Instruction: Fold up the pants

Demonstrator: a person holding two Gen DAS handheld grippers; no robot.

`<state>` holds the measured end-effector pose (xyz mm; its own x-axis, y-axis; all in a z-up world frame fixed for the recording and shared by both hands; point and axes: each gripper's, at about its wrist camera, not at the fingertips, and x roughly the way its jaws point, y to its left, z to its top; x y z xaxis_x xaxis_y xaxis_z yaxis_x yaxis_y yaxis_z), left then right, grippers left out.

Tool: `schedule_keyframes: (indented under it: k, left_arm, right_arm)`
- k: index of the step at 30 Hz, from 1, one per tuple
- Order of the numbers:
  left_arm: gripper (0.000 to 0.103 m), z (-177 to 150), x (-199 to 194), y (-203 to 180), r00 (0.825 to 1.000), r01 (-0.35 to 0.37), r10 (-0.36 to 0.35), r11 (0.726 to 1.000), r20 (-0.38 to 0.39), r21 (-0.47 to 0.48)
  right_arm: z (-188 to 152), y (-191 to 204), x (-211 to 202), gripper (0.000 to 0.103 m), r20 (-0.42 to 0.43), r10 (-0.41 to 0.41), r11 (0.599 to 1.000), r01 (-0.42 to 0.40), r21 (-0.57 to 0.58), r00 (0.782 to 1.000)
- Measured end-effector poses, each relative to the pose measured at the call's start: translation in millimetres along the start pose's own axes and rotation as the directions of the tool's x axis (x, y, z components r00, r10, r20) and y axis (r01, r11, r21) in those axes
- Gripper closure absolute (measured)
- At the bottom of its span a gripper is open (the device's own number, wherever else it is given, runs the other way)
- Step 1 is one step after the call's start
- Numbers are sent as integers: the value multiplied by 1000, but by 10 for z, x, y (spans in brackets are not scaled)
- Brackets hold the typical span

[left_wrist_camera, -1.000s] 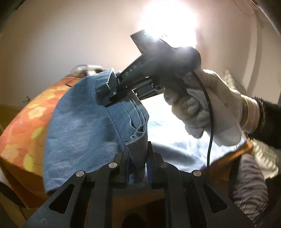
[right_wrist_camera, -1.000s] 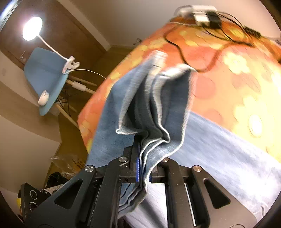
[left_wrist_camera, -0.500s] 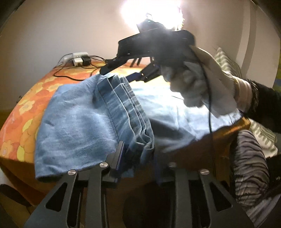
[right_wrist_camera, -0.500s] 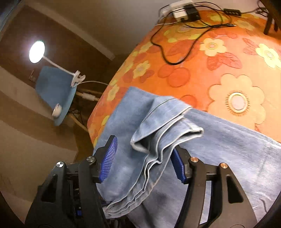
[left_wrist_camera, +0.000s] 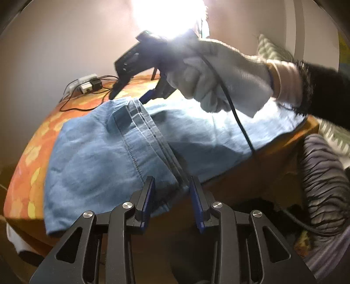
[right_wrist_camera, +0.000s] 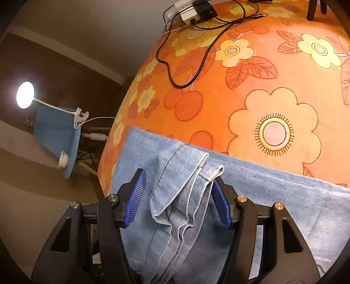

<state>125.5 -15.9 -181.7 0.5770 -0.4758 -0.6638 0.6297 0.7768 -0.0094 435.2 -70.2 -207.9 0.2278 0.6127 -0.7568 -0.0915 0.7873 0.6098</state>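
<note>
Denim pants (left_wrist_camera: 105,153), pale blue, spread folded over the orange flowered tablecloth (right_wrist_camera: 251,91), stacked hems lying across the top layer. No container anywhere on that cloth.

Left gripper (left_wrist_camera: 171,192) released: blue pads parted on either side of the hem stack at the pants' near edge, cloth between them, apparently not pressed, though blur leaves that unsure.

Right gripper (right_wrist_camera: 177,201) likewise released, jaws wide, hem folds lying loose between its ribbed blue pads (right_wrist_camera: 134,198).

Seen only from the left wrist: a gloved hand (left_wrist_camera: 218,72) and dark sleeve (left_wrist_camera: 328,91) carrying the right gripper (left_wrist_camera: 129,92) above the pants' far edge, a striped cushion (left_wrist_camera: 321,185) off to the side.

Seen only from the right wrist: a clip lamp (right_wrist_camera: 25,95) on a blue chair (right_wrist_camera: 58,135) beyond the pants.

Shared by both: a white power strip (right_wrist_camera: 188,8) with black cables past the pants.
</note>
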Motion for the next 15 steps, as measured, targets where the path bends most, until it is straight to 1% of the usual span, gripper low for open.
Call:
schedule_keyframes:
  k: [3, 5, 6, 7, 9, 10, 12, 13, 14, 15]
  left_arm:
    - [72, 13, 25, 2, 1000, 12, -12, 1000, 10, 4]
    - [80, 13, 29, 22, 999, 30, -30, 1000, 17, -6]
    - [88, 13, 26, 45, 999, 47, -46, 999, 21, -20]
    - [93, 18, 8, 76, 997, 70, -69, 997, 28, -42]
    - [95, 30, -19, 83, 997, 77, -75, 995, 35, -57]
    - [96, 30, -35, 76, 996, 85, -83, 995, 37, -59]
    - [98, 21, -55, 65, 994, 105, -102, 992, 40, -70]
    - [98, 14, -79, 53, 991, 132, -129, 988, 44, -80]
    - [98, 7, -93, 22, 991, 130, -126, 989, 49, -74]
    - [98, 4, -95, -5, 992, 118, -115, 991, 47, -61]
  right_arm:
    - [14, 13, 35, 41, -7, -11, 1000, 11, -6, 1000]
    - [21, 28, 75, 41, -12, -26, 1000, 26, -14, 1000]
    - [27, 35, 95, 42, -13, -36, 999, 35, -16, 999]
    - [26, 41, 106, 44, -12, -45, 999, 44, -19, 999]
    - [28, 55, 121, 55, -12, -63, 998, 63, -28, 998]
    - [30, 68, 118, 58, -9, -68, 997, 68, -34, 998]
    - [32, 97, 103, 77, -7, -81, 995, 80, -56, 997]
    - [31, 121, 86, 79, -3, -87, 994, 86, -72, 996]
    - [41, 151, 84, 86, 1, -88, 993, 88, -84, 996]
    - [40, 180, 65, 88, 8, -89, 991, 90, -101, 996]
